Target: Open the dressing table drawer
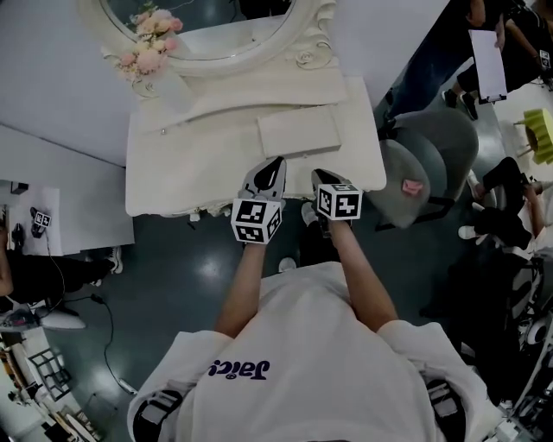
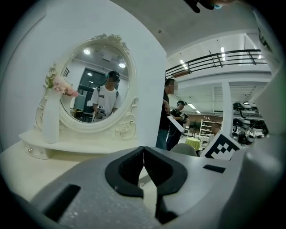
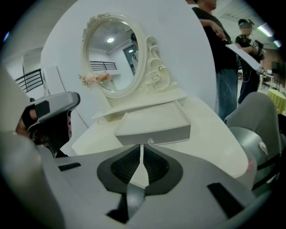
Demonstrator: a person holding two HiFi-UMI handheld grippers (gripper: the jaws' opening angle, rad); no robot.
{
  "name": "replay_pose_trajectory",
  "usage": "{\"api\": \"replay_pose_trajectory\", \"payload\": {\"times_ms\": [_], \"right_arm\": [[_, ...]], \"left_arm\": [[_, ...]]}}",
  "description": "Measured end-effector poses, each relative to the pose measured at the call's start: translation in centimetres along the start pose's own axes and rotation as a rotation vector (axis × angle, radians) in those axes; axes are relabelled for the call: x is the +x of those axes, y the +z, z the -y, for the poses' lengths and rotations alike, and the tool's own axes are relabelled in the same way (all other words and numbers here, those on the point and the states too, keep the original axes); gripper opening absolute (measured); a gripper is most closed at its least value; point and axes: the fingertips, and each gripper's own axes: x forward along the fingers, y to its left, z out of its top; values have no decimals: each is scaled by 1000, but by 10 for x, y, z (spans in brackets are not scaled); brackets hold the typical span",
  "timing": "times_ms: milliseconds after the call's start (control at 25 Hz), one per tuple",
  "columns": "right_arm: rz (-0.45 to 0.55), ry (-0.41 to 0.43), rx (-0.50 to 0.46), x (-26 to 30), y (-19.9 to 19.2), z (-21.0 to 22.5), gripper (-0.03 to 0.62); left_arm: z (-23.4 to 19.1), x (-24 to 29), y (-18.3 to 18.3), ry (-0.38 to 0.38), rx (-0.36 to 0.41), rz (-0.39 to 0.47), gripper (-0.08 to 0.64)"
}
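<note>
The white dressing table [image 1: 173,173] carries an oval mirror [image 1: 207,26] on a low shelf. A shallow white drawer [image 1: 298,129] juts forward from that shelf. In the right gripper view the drawer [image 3: 154,123] shows its grey front and a small round knob [image 3: 150,142] just beyond my jaw tips. My left gripper [image 1: 271,164] and right gripper [image 1: 321,177] hang side by side over the table's front edge, both shut and holding nothing. Seen from its own camera, the left gripper [image 2: 144,150] points level at the mirror [image 2: 96,80], while the right gripper [image 3: 141,147] is aimed down at the drawer front.
A white vase with pink flowers [image 1: 151,43] stands at the mirror's left. A grey chair [image 1: 423,164] with a small pink item [image 1: 412,186] sits just right of the table. People [image 3: 223,44] stand to the right holding paper. Cables and gear lie on the floor at left [image 1: 34,224].
</note>
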Motion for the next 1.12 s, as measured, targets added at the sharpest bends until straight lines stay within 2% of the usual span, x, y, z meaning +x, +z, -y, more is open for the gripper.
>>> {"api": "replay_pose_trajectory", "payload": {"times_ms": [120, 200, 560, 960, 1120], "right_arm": [[-45, 14, 7, 22, -3, 9, 30], [-77, 24, 12, 36, -7, 13, 141], [-167, 30, 17, 78, -21, 28, 143], [-206, 37, -4, 102, -20, 26, 141], [-202, 20, -14, 105, -15, 29, 105]], "left_arm": [[-11, 14, -8, 16, -14, -22, 15], [-18, 22, -11, 25, -20, -33, 15], [-41, 50, -22, 48, -34, -73, 15], [-58, 66, -23, 56, -45, -81, 14], [-62, 67, -22, 65, -52, -79, 15]]}}
